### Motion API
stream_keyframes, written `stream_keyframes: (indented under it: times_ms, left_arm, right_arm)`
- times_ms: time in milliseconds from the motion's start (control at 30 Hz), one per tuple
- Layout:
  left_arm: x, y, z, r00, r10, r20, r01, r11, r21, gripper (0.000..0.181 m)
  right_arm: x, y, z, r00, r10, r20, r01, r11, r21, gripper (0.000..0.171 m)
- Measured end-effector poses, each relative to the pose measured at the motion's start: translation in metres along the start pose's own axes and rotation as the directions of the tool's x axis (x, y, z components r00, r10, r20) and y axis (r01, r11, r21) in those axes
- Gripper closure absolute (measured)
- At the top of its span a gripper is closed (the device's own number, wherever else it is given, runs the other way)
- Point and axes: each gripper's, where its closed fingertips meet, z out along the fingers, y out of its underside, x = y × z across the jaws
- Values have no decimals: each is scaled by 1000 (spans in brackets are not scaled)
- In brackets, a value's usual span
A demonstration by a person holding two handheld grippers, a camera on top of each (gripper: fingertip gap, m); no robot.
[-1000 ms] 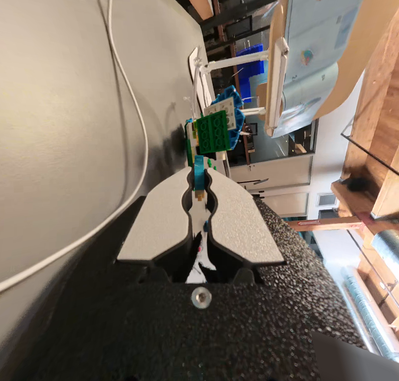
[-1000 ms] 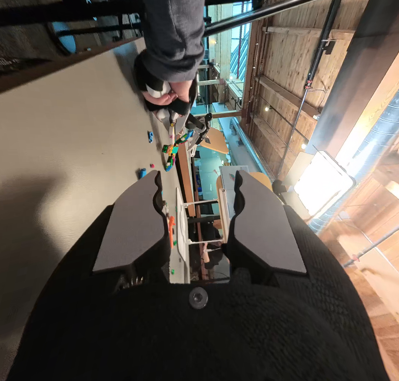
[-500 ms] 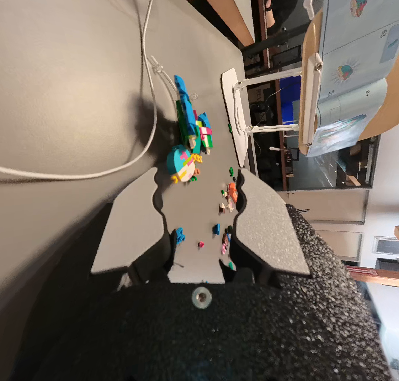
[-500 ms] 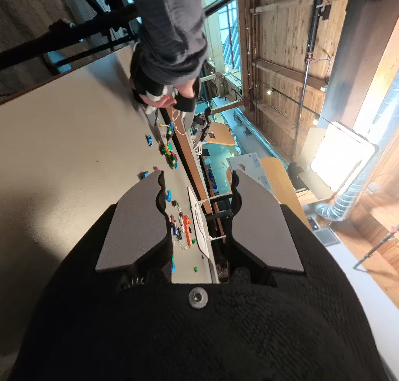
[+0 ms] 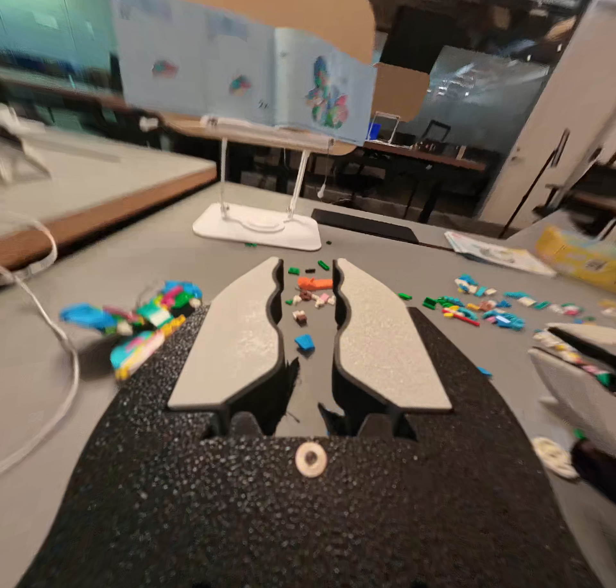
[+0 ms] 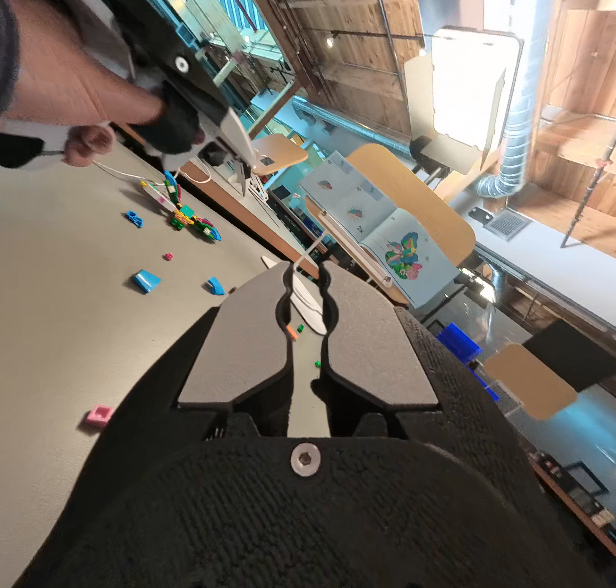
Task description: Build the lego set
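Note:
The partly built Lego model point(image 5: 133, 318), teal, green, pink and white, lies on the grey table point(image 5: 166, 265) left of my left gripper point(image 5: 308, 265). That gripper is open and empty, above an orange piece point(image 5: 315, 283), a blue piece point(image 5: 304, 342) and small brown and white bits. My right gripper point(image 6: 305, 267) is open with a narrow gap and holds nothing. In the right wrist view the model point(image 6: 180, 205) lies far off, below the left gripper point(image 6: 233, 145) in a person's hand. Several loose pieces point(image 5: 483, 308) lie to the right.
The open instruction booklet point(image 5: 250, 81) sits on a white stand point(image 5: 256, 227) at the back. A white cable point(image 5: 63, 338) runs along the left. Blue pieces point(image 6: 145, 280) and a pink piece point(image 6: 98, 415) lie near my right gripper. Papers and a yellow box point(image 5: 580, 258) lie far right. The grippers' ends are close to 15 cm from one another. It is some 12 cm from my left tips to the blue piece point(image 5: 304, 342).
My left gripper was shut on the model a second ago; it let go, and the model now lies on the table. Both views have turned toward level. My right gripper's gap has narrowed.

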Motion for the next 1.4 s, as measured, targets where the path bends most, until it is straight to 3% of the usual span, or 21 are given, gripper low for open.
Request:
stream_keyframes:
  times_ms: [67,133,167,233,300,467,600,700,967,1100,1133,1200,1400]
  left_arm:
    - [18,-14,15,975,220,3,-220,973,66,157]
    - [37,-25,29,906,424,4,-420,896,146,168]
    - [41,-30,37,864,502,40,-501,846,182,181]
    - [56,-27,56,798,603,-20,-585,782,215,181]
    - [63,-23,72,775,624,-97,-592,772,232,181]
    - [44,-31,97,742,668,-52,-627,719,301,181]
    - [34,-29,98,722,692,-14,-644,680,351,181]
    - [31,-9,98,711,702,-46,-647,678,349,181]
    - [17,-10,98,677,734,52,-701,622,349,181]
    - [16,0,101,668,743,48,-710,617,339,180]
    - [15,2,104,670,741,47,-712,624,322,165]
    - [13,2,107,680,730,64,-710,635,304,154]
    - [14,11,114,661,750,26,-726,631,273,168]
  right_arm:
    - [2,4,1,1000,1,-12,-1,1000,-17,169]
    - [4,6,1,1000,-7,-22,6,1000,-30,171]
    - [3,7,1,1000,-11,-18,10,999,-31,171]
    - [-4,0,-1,1000,-7,30,7,1000,10,171]
    - [-8,-6,-4,998,-7,60,4,999,48,171]
    - [13,9,-3,999,9,-47,-11,999,-32,171]
    - [31,22,-5,987,-30,-156,9,992,-129,171]
    - [36,19,-8,986,10,-165,-27,995,-99,171]
    - [45,20,-10,979,105,-176,-119,991,-68,171]
    - [44,16,-11,982,77,-173,-88,995,-56,171]
    - [43,15,-11,984,62,-169,-72,996,-54,171]
    - [39,13,-9,987,33,-156,-42,998,-51,171]
    - [32,9,-5,987,-67,-144,60,997,-51,171]
